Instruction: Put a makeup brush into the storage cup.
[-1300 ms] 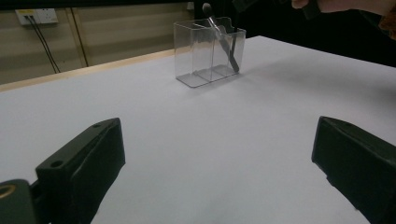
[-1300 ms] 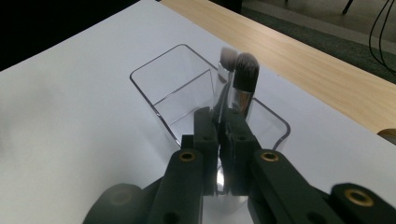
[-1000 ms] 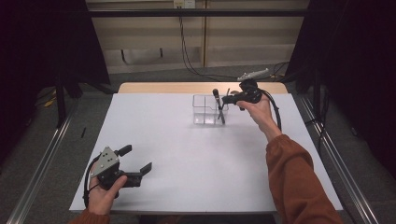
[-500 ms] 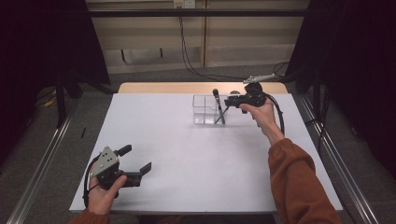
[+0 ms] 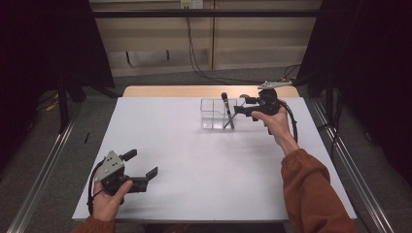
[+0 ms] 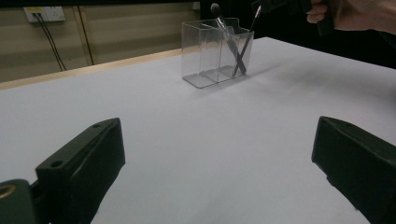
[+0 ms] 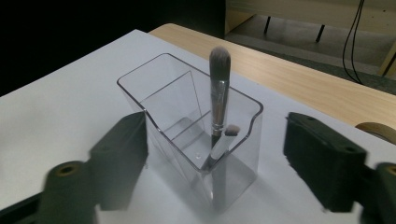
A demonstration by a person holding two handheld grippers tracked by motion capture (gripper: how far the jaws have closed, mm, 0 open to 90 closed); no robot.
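A clear acrylic organizer [image 5: 213,115] with several compartments stands at the table's far middle. In its right end compartment a large makeup brush [image 7: 218,93] stands bristles up, and a small brush [image 7: 222,143] leans beside it. My right gripper [image 5: 240,108] hovers just right of the organizer, pointing at it. Its jaws have just been opening and now stand wide apart, with the organizer [image 7: 187,126] seen between them but nothing touching the pads. My left gripper [image 5: 141,164] rests open at the near left, far from the organizer [image 6: 210,56], with nothing in it.
The white table top [image 5: 204,165] spreads bare between the two hands. A wooden strip [image 5: 194,91] runs along its far edge. Metal rails flank the table left and right, and cables hang at the back wall.
The right gripper's jaws have spread apart beside the organizer, and the small brush now leans loose in the compartment. The left hand has not moved.
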